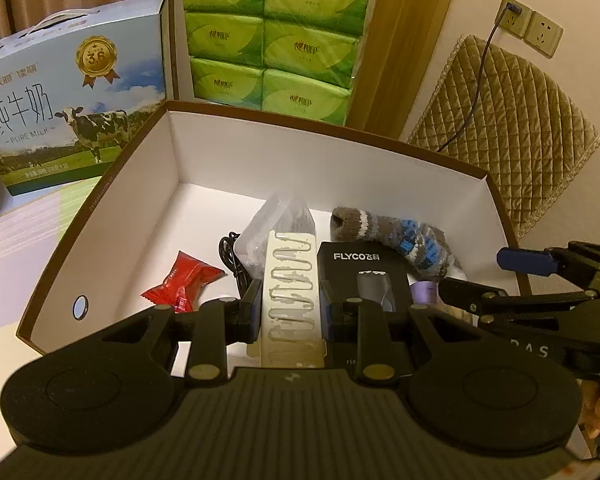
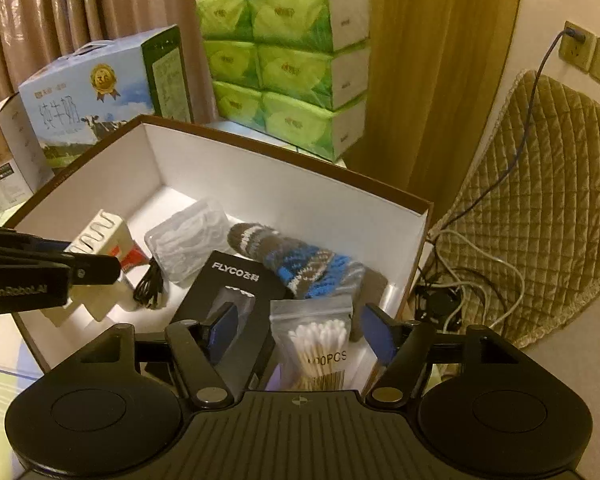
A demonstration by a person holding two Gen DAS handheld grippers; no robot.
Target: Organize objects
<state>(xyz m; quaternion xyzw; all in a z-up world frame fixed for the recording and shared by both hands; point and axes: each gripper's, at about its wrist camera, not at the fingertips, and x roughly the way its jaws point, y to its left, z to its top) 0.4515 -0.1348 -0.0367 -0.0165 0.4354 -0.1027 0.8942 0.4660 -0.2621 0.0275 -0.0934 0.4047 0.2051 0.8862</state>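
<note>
Grippers are both hovering over the large white-walled cardboard box with a brown rim (image 1: 380,168), where the loose items are being gathered. The left gripper (image 1: 288,312) is closing its blue-padded fingers around the tall white carton printed with a looping line (image 1: 290,292), holding it upright just inside the near wall, seemingly to stand it beside the black FLYCO shaver box (image 1: 360,272). The right gripper (image 2: 300,332) is hanging wide open and holding nothing, its jaws spread either side of the clear zip bag of cotton swabs (image 2: 318,340). A grey, blue and white knitted sock (image 2: 300,264) and a red foil snack packet (image 1: 180,280) are lying on the box floor.
</note>
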